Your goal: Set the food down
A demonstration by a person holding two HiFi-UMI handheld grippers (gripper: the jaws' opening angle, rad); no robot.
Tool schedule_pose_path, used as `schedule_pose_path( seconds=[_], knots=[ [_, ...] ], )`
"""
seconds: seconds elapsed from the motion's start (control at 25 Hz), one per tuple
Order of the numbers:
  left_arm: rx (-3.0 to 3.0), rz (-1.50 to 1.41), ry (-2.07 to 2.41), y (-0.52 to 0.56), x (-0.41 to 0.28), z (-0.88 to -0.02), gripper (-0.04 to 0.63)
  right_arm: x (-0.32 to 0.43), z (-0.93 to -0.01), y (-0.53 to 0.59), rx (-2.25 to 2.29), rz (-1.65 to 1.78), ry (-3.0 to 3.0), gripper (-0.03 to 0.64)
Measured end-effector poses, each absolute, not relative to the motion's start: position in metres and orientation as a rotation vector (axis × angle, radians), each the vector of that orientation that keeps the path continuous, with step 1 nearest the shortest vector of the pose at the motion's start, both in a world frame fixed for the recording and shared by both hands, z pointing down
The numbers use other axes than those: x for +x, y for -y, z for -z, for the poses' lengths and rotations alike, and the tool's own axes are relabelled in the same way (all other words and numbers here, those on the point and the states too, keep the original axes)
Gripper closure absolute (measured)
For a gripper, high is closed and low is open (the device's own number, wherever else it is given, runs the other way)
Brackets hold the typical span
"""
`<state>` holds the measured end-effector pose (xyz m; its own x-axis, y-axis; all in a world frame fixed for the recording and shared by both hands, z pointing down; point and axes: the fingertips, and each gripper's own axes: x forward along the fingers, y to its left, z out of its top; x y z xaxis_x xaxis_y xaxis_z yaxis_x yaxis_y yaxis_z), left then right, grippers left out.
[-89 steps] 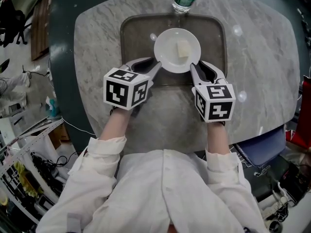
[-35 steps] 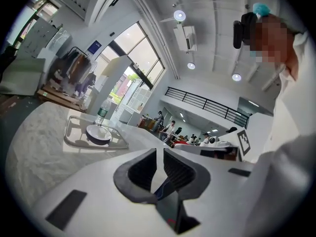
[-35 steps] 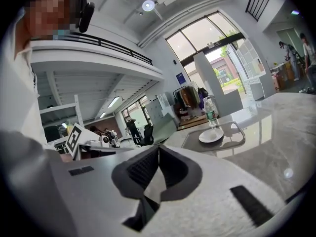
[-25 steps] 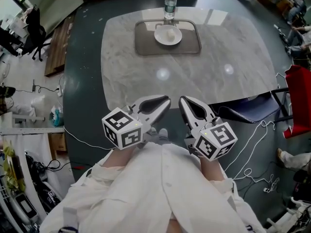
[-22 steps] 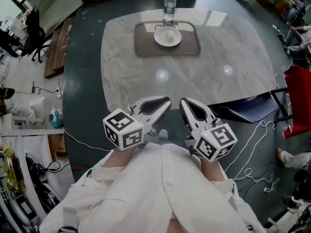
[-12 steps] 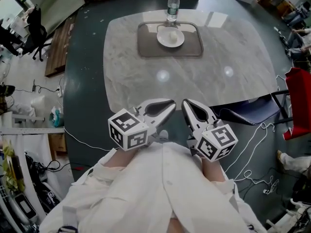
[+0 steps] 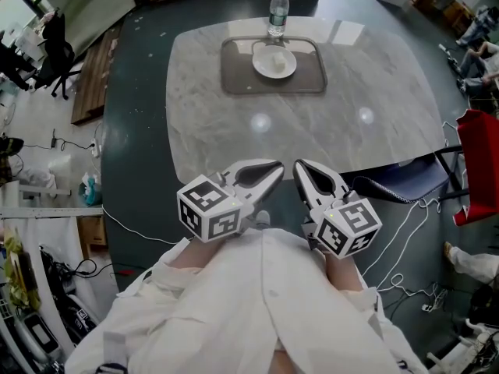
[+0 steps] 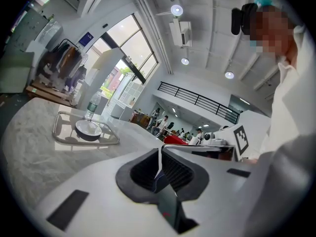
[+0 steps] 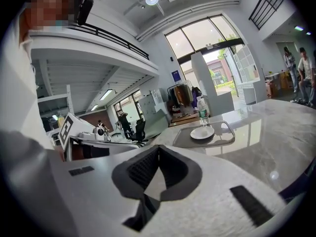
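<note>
A grey marble table (image 7: 343, 107) fills the upper middle of the head view. On its far part, at upper centre, lies a grey tray (image 7: 234, 80). Low in the frame, near the person's white shirt (image 7: 257, 310) and short of the table's near edge, the two grippers sit side by side. The left gripper (image 7: 278, 167) has its jaws closing, nearly together, with nothing between them. The right gripper (image 7: 298, 165) has its jaws pressed together, also empty. A clear water bottle (image 7: 277, 10) stands upright just beyond the tray's far rim. A white plate (image 7: 274, 62) rests in the tray's upper middle. The food (image 7: 279, 56), a small pale piece, lies on that plate, well apart from both grippers.
</note>
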<state>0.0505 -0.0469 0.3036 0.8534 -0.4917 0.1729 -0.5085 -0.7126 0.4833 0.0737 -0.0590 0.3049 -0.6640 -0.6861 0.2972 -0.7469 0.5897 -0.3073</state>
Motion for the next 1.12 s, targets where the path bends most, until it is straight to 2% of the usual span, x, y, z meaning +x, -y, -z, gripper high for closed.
schedule_pose_path(
  seconds=[1.12],
  knots=[
    [2.478,-0.097,0.734,0.053,0.043,-0.314,0.566,0.062,-0.314,0.065,1.159,-0.586,2.644,0.614]
  ],
)
